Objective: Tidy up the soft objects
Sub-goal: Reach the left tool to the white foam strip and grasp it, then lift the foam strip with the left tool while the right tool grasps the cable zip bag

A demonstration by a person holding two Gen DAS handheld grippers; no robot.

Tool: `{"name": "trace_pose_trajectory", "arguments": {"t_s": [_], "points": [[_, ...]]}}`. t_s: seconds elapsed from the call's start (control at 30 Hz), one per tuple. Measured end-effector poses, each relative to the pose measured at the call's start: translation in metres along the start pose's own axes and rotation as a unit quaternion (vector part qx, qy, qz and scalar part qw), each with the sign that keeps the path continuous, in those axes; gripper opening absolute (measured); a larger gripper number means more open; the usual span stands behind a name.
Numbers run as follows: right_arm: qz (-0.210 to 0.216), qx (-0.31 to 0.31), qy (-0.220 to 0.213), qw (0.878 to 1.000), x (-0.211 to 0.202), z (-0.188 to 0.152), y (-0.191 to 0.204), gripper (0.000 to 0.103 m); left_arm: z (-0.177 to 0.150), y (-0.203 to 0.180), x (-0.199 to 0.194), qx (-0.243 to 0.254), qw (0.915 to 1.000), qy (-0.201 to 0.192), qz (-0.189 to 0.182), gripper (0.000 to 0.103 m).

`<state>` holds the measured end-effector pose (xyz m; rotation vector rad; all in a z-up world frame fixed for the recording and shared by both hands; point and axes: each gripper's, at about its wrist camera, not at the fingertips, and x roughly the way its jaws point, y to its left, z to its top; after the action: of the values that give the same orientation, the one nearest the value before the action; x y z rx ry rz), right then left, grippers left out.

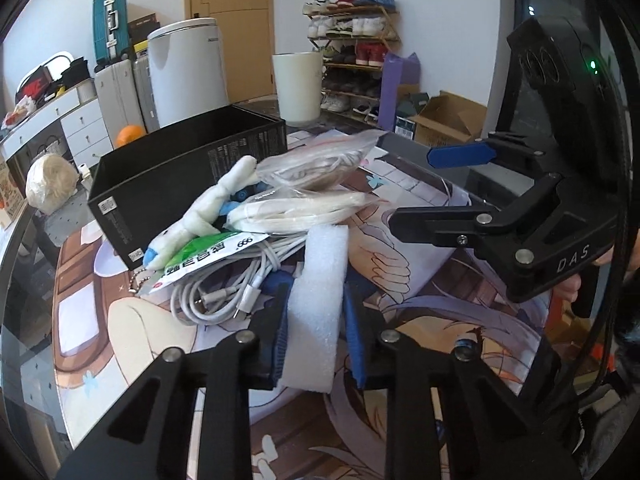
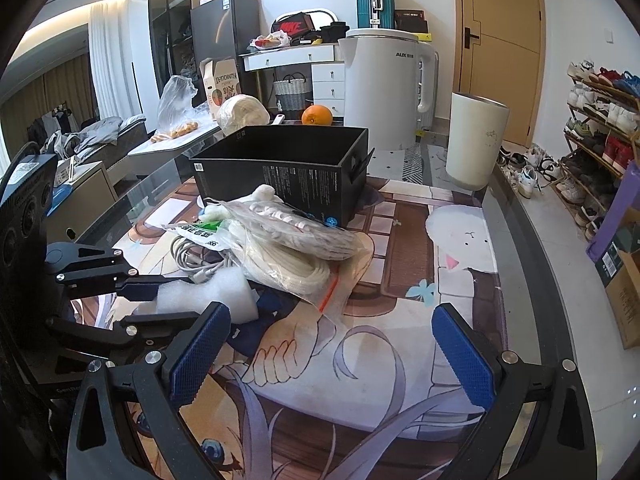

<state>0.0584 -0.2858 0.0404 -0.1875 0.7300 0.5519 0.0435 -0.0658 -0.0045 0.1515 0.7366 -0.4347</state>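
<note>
My left gripper (image 1: 318,312) is shut on a white foam block (image 1: 318,292), which also shows in the right wrist view (image 2: 208,296). Behind it lies a pile: a white plush toy (image 1: 208,208), a green-and-white packet (image 1: 200,256), coiled white cables (image 1: 228,292) and bagged white cords (image 1: 296,212) in clear plastic bags (image 2: 304,236). An open black box (image 1: 180,176) stands behind the pile, also seen in the right wrist view (image 2: 288,164). My right gripper (image 2: 332,344) is open and empty above the printed mat (image 2: 400,264), right of the pile.
A white cylinder bin (image 2: 476,140), a white kettle-like appliance (image 2: 384,92) and an orange (image 2: 317,115) stand behind the box. A shoe rack (image 2: 600,128) and cardboard boxes (image 1: 444,120) sit off the table's right. The glass table edge (image 2: 532,240) curves right.
</note>
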Motion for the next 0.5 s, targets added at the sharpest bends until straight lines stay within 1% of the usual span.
{"name": "trace_pose_trajectory", "arguments": {"t_s": [0.27,0.5], "points": [[0.004,0.000,-0.005,1.000,0.003,0.006,0.003,0.102,-0.009,0.013,-0.017,-0.030,0.9993,-0.023,0.008,0.020],[0.018,0.008,-0.008,1.000,0.016,0.020,0.010,0.102,-0.012,0.030,-0.034,-0.060,0.9969,-0.045,0.025,0.020]]}}
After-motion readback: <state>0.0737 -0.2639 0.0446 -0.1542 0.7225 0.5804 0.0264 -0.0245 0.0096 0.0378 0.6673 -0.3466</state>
